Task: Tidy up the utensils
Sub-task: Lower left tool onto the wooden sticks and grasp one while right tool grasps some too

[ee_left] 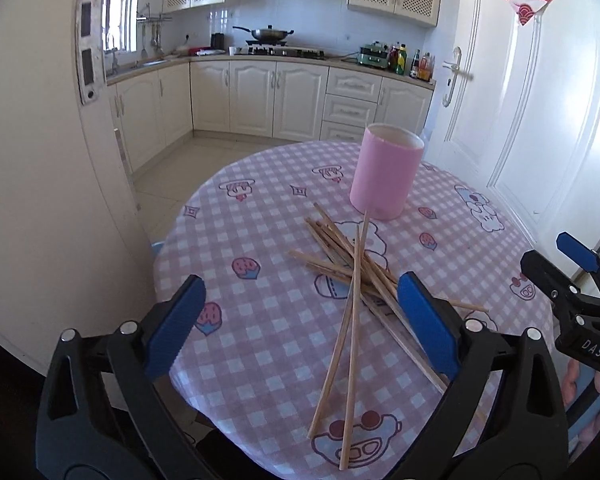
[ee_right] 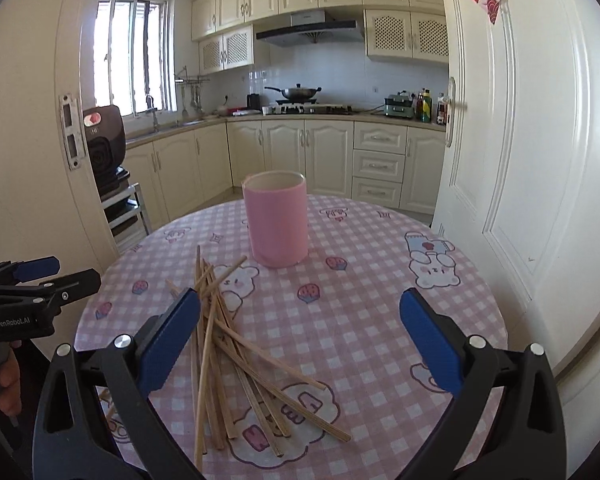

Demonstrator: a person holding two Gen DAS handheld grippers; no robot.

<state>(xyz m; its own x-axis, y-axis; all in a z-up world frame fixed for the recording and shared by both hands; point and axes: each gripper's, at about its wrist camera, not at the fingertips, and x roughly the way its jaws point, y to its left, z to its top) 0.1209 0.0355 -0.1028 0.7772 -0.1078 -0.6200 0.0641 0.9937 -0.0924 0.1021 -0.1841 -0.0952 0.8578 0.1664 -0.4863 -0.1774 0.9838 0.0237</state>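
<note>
Several wooden chopsticks point(ee_left: 354, 312) lie crossed in a loose pile on the round table with the pink checked cloth point(ee_left: 260, 320). Behind the pile stands an upright pink cylindrical holder point(ee_left: 384, 172), open at the top, its inside hidden. My left gripper point(ee_left: 302, 284) hovers open over the near part of the pile, nothing between its blue pads. In the right wrist view the pile point(ee_right: 224, 344) lies left of centre, partly behind my left-hand finger; the holder point(ee_right: 276, 224) stands beyond. My right gripper point(ee_right: 300, 298) is open and empty above the cloth point(ee_right: 360, 280).
The right gripper point(ee_left: 544, 248) shows at the left view's right edge, the left gripper point(ee_right: 78, 271) at the right view's left edge, a hand point(ee_right: 8, 376) behind it. A white door point(ee_right: 520, 200) flanks the table's right; a black appliance on a rack point(ee_right: 104, 148) stands left.
</note>
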